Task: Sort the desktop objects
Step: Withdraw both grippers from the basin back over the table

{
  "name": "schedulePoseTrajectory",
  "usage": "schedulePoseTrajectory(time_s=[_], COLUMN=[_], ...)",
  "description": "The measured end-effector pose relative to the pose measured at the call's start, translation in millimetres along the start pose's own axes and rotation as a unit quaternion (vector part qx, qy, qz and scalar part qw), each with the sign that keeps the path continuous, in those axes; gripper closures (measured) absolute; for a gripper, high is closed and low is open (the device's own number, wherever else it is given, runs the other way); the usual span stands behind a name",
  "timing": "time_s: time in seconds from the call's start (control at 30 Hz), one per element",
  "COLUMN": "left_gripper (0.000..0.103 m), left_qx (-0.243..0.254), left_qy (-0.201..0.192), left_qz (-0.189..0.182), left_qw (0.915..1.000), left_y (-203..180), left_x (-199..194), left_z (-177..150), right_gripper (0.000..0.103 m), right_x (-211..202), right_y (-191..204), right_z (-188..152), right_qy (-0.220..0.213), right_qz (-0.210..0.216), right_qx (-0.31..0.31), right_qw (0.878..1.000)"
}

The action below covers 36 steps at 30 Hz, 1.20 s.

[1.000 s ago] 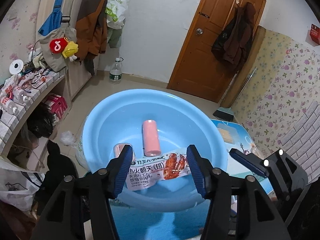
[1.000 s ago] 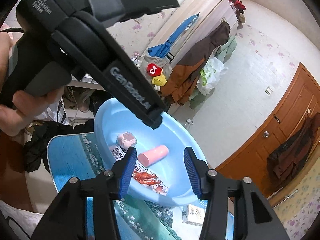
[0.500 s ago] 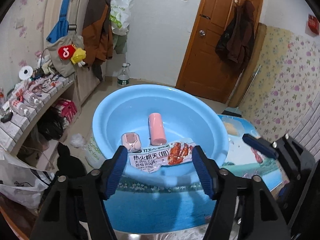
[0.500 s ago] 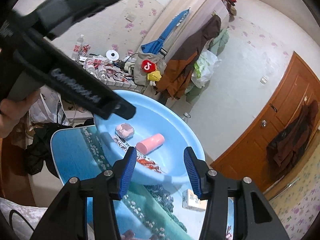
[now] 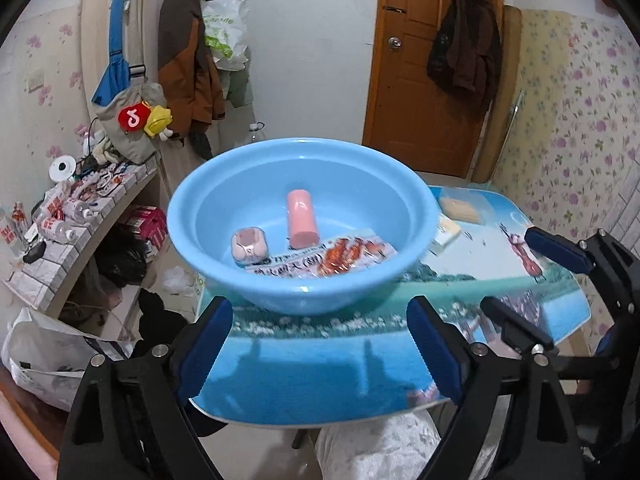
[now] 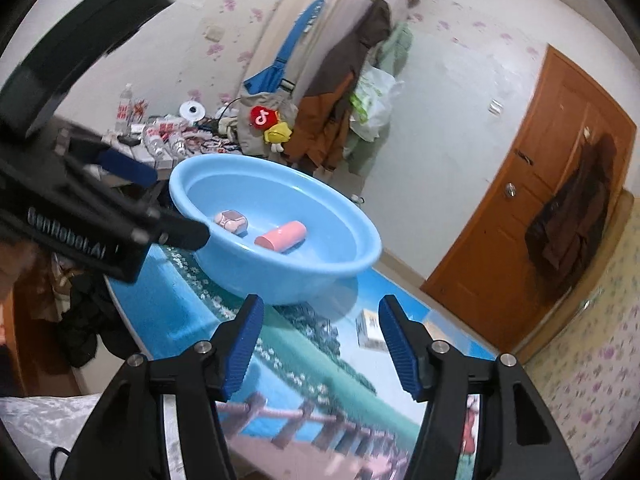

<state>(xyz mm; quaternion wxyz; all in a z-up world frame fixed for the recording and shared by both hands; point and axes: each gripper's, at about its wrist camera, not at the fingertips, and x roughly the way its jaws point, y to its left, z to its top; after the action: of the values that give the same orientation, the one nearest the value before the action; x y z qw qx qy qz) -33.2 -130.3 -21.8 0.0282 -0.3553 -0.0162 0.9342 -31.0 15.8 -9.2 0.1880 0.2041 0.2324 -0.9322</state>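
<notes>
Both pairs of tongs have pulled back from the blue bowl, and their jaws have just been opening. The left tongs are spread wide with nothing between them; a moment ago the snack packet sat right between their tips, and now it lies in the bowl with the tongs well back over the table. The right tongs are spread too, and hold nothing.

Further out, the bowl sits on the table with three things inside: the snack packet at the near side, a pink tube behind it, and a small pink case to its left. The tube's long side points away from the left tongs. The packet lies crosswise.

Past the bowl on the right, a small white box lies flat on the table. It looks like the next thing to sort. It is just ahead of the right tongs, a little to their right, so the right hand is nearer. A flat yellow pack lies a bit further off.
</notes>
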Motion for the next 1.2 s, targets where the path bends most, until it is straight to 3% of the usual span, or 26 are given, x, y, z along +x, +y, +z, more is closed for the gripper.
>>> schedulePoseTrajectory(time_s=[0.23,0.4,0.47,0.53,0.73,0.87,0.93,1.13,1.2], left_gripper=[0.008,0.004,0.004,0.004,0.000,0.000,0.000,0.000,0.000], left_qx=[0.025,0.024,0.019,0.014,0.031,0.065,0.061,0.047,0.041], left_qy=[-0.002,-0.010,-0.003,0.003,-0.024,-0.073,-0.087,-0.076,-0.071], left_qz=[0.001,0.001,0.004,0.004,0.031,0.056,0.044,0.031,0.024], left_qw=[0.9997,0.9997,0.9998,0.9999,0.9988,0.9936,0.9933,0.9955,0.9964], left_y=[-23.9,-39.7,-46.3,-56.9,-93.2,-111.7,-112.1,-107.6,-103.7], left_x=[0.2,4.6,9.6,14.4,15.0,16.9,16.4,24.2,25.4], left_z=[-26.1,-51.3,-58.0,-63.4,-73.1,-77.1,-78.7,-81.7,-82.3], right_gripper=[0.041,0.040,0.028,0.025,0.025,0.024,0.023,0.022,0.010], right_x=[-21.7,-44.1,-52.4,-56.3,-57.7,-62.2,-60.3,-48.0,-46.5], right_y=[-18.1,-33.2,-41.8,-48.1,-57.5,-55.7,-56.1,-75.5,-80.0], right_z=[-39.5,-63.4,-74.0,-80.0,-92.3,-102.7,-107.2,-119.9,-123.3], right_qy=[0.032,0.010,0.002,-0.001,0.008,-0.007,-0.012,0.014,0.019], right_qz=[0.017,-0.020,-0.035,-0.044,-0.077,-0.108,-0.105,-0.088,-0.084], right_qx=[0.086,0.136,0.166,0.182,0.188,0.181,0.182,0.235,0.250], right_qw=[0.996,0.990,0.986,0.982,0.979,0.977,0.978,0.968,0.965])
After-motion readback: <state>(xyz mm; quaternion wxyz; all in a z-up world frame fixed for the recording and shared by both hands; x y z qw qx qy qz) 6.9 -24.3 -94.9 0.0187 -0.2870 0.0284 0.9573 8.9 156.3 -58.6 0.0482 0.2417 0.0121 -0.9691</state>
